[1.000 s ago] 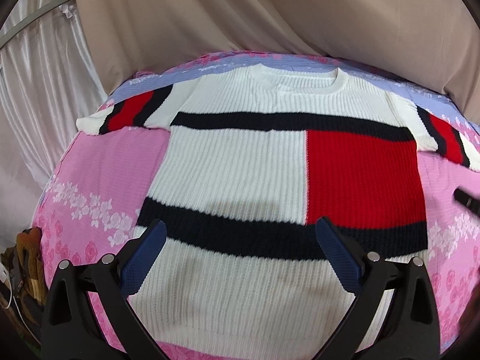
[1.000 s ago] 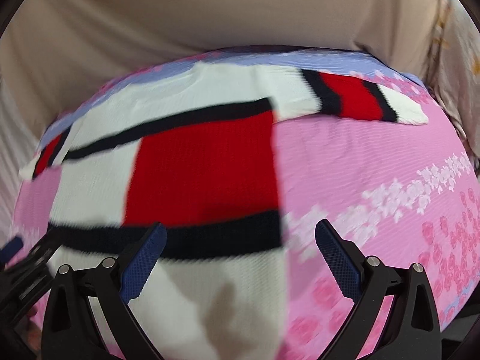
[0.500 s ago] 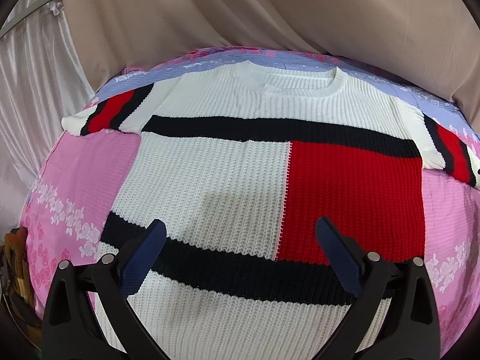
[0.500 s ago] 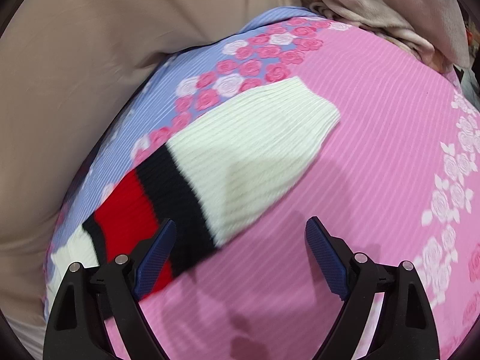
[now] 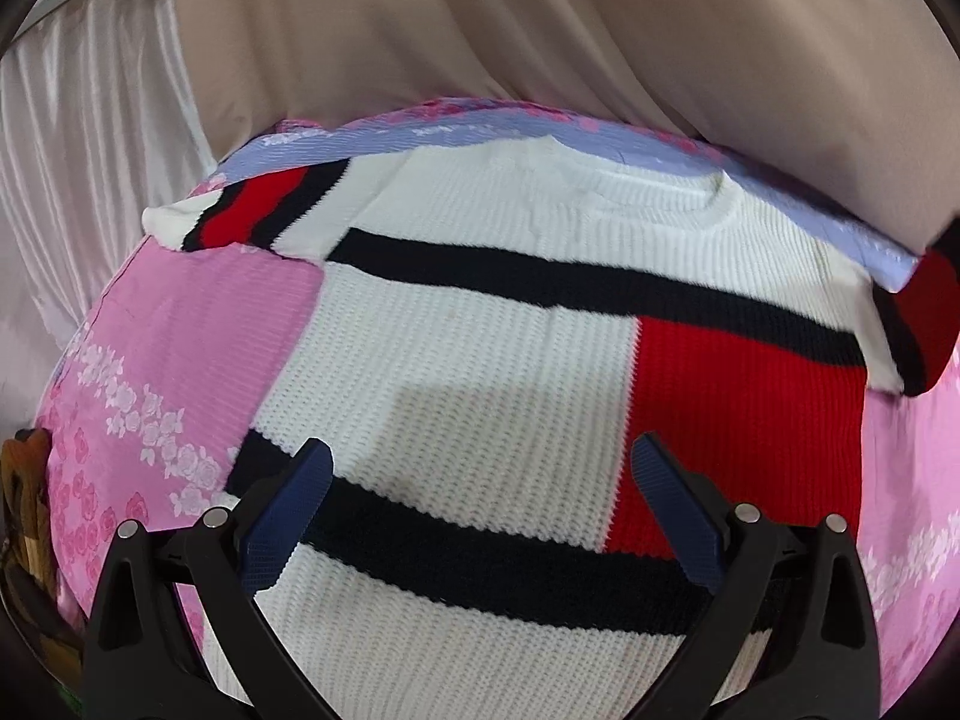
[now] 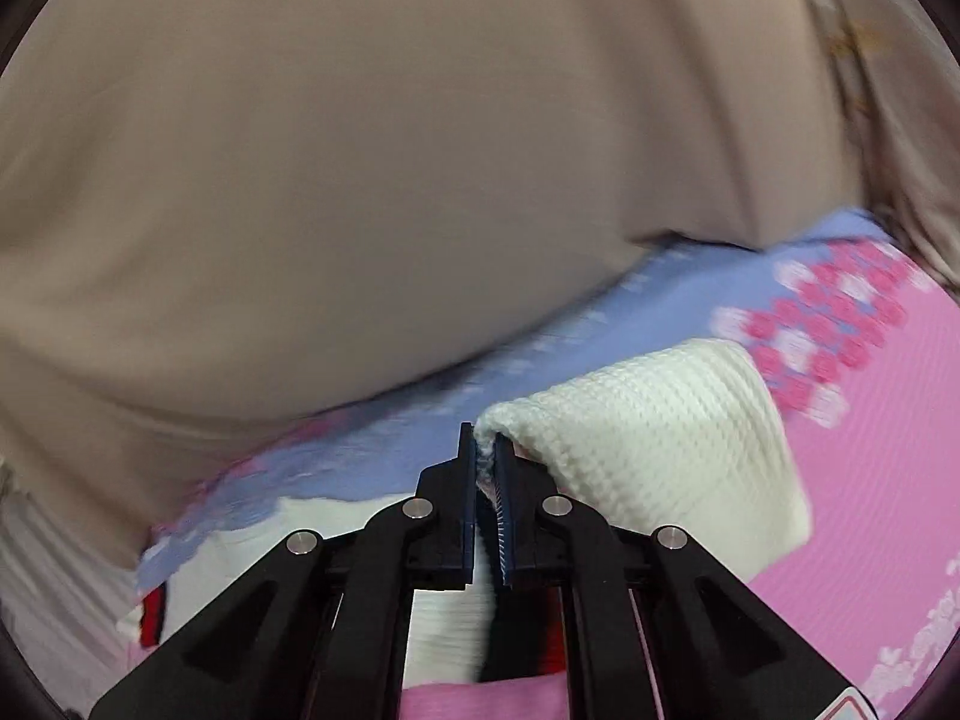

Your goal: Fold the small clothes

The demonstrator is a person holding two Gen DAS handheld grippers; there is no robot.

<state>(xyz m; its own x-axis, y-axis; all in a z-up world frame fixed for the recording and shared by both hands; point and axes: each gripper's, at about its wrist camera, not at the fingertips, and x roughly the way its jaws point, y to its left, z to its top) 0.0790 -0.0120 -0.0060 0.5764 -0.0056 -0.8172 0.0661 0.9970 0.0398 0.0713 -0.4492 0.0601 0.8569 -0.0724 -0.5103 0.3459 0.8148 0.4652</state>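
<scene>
- The sweater, a chunky white knit with black bands and a red block, lies face up and spread flat on the pink floral sheet. Its collar lies on the far side, toward the beige drape.
- The left tool hovers above the sweater's lower half with its blue pads well apart and nothing between them.
- The right tool is clamped on the white cuff of the right sleeve. A thin edge of knit is pinched between the closed pads, and the cuff arches up off the sheet beside them.
- In the left wrist view, the right sleeve curls upward at the sweater's right shoulder, while the left sleeve lies flat, pointing out from the body.
- Judged from the ribbed weave, the knit looks thick, soft and limp. It should drape and stretch rather than hold a crease, and it appears to grip the pads rather than slide.
- Only a narrow edge of the cuff is held, so I think a sharp tug could stretch the cuff or pull it free.
- The sleeve fold looks barely begun, and carrying the cuff across toward the red block seems the natural next move.
- For the left side, the left cuff or the hem corner nearest the left tool would be sensible places to pinch.
</scene>
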